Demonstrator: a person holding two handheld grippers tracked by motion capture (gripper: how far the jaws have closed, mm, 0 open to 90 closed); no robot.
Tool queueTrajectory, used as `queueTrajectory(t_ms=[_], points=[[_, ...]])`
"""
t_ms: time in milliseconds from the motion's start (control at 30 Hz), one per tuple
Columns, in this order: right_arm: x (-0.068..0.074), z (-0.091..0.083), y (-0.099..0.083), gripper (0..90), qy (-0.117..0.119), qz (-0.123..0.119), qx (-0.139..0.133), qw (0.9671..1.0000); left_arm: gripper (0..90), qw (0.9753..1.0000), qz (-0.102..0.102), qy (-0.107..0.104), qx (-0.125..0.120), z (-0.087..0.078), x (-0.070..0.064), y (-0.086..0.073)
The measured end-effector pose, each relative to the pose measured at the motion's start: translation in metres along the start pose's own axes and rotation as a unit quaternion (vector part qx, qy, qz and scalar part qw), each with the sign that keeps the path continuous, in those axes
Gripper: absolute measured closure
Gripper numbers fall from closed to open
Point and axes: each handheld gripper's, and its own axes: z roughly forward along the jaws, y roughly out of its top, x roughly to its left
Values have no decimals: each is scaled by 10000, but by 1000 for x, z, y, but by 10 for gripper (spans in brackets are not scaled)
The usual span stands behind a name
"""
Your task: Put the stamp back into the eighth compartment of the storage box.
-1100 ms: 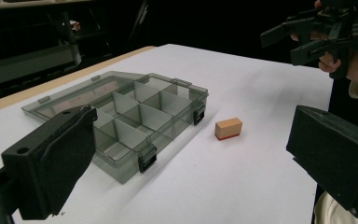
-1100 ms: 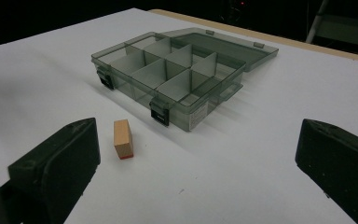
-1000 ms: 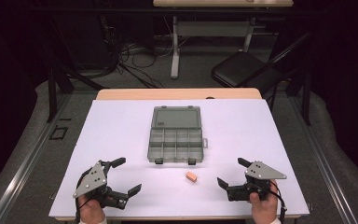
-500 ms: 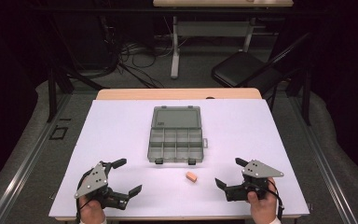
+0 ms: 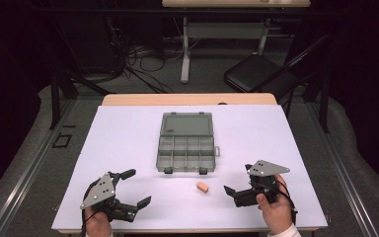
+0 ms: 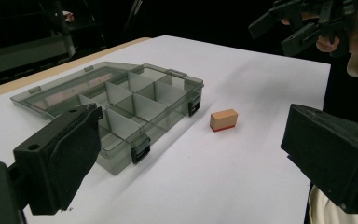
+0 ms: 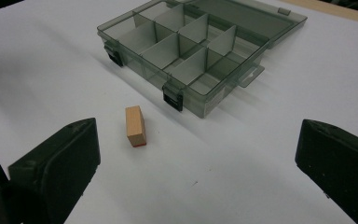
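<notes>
We see a small wooden block (image 5: pixel 202 187) lying on the white table (image 5: pixel 128 133), in the lower middle of the high view, just below the lower right corner of the open grey organizer box (image 5: pixel 186 148) and apart from it. In that view its long axis runs from upper left to lower right. In the right gripper view the block (image 7: pixel 135 126) sits left of centre, its long axis running almost straight up and down the frame, with a thin red strip showing at its near, lower end and the far end pointing toward the box's front latches. In the left gripper view the block (image 6: pixel 223 120) lies right of centre, its long axis running from lower left to upper right, the red edge along its bottom.

Our left gripper (image 5: pixel 133 189) rests at the lower left of the high view with its jaws spread wide and nothing between them. Our right gripper (image 5: pixel 238 180) sits at the lower right, just right of the block, its jaws likewise wide apart and holding nothing.

The box's lid lies flat toward the top of the high view, and its compartments look bare.
</notes>
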Motion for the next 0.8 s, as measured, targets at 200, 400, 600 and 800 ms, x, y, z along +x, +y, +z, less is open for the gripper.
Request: queueTrajectory(t_ms=[200,400,600,800], points=[[1,9,12,0,23,12,171,9999,54,10000,-3,5,-6,0,0,0],[7,21,19,0,119,-12,216,9997,54,10000,-18,24,38,0,1,-1],[15,39,22,3,257,28,262,9993,54,10000,-15,35,75,1,2,-1],[23,52,10,137,348,42,-37,9994,54,9999,-17,37,100,1,3,-2]])
